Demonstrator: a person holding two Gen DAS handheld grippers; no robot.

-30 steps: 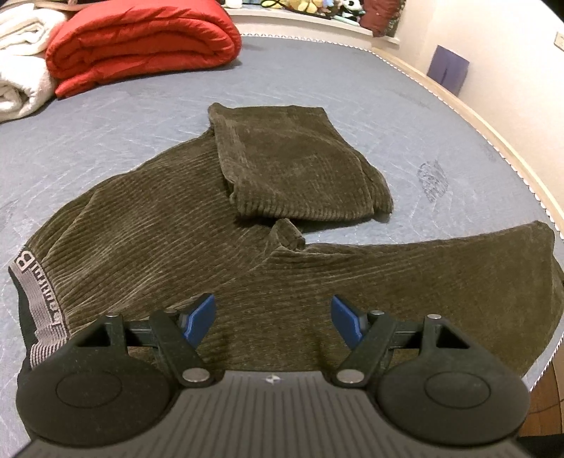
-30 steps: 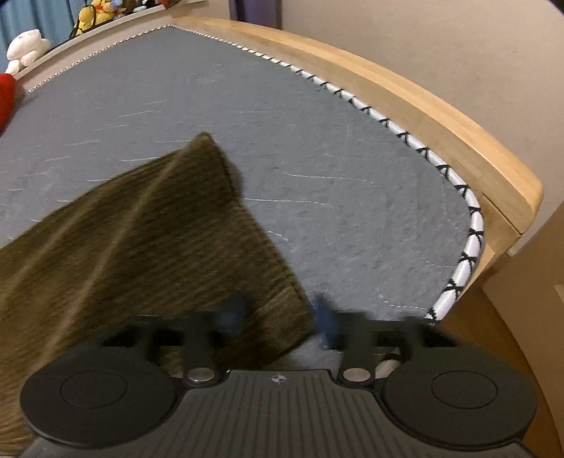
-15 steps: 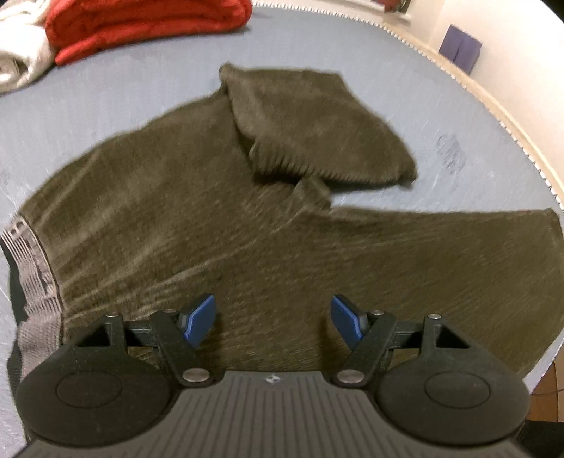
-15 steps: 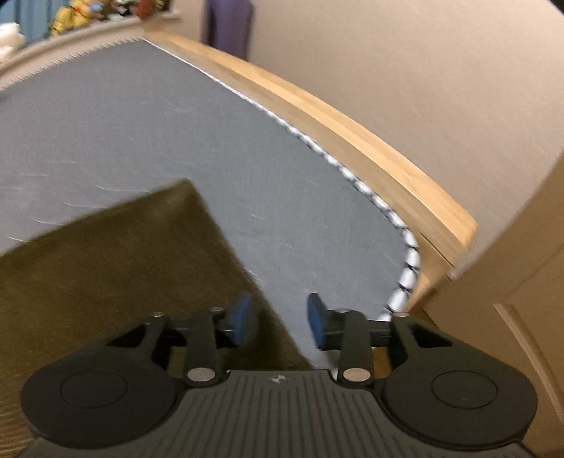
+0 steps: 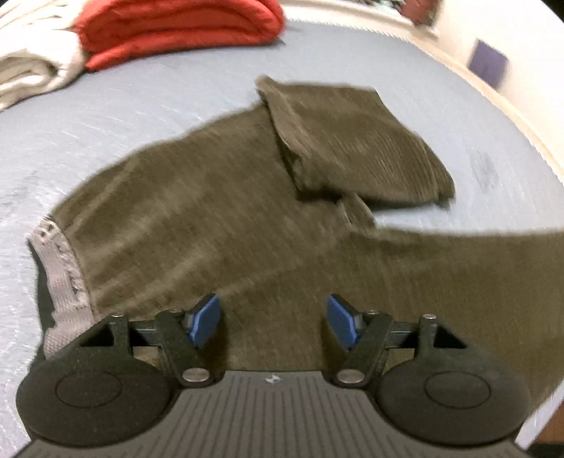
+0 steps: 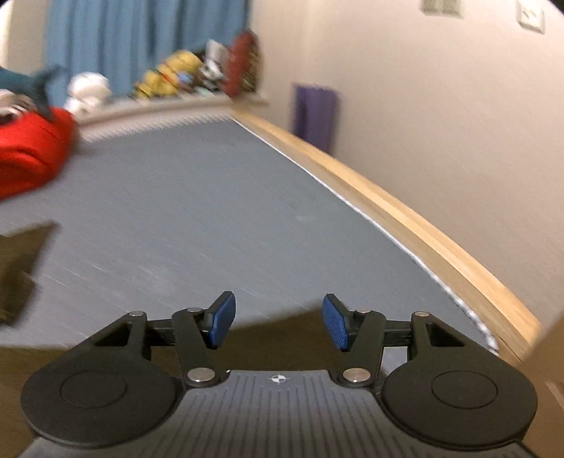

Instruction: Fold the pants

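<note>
Dark olive corduroy pants (image 5: 218,225) lie spread on the grey mattress (image 5: 141,105). The grey waistband (image 5: 63,274) is at the left. One leg is folded back on itself at the top (image 5: 352,141); the other leg (image 5: 476,267) runs out to the right. My left gripper (image 5: 273,320) is open and empty, above the near edge of the pants. My right gripper (image 6: 278,320) is open and empty, with the leg's end (image 6: 282,338) just below its fingers. Another piece of the pants (image 6: 17,260) shows at the left edge.
A folded red duvet (image 5: 176,28) and a white blanket (image 5: 28,67) lie at the far side of the mattress. A wooden bed frame (image 6: 405,211) runs along the right edge by the wall. Plush toys (image 6: 169,77) sit on a far ledge.
My right gripper has opened wider and tilted up, so the pant leg's end has dropped from mid-view to under its fingers. My left gripper stayed open and shifted slightly over the pants.
</note>
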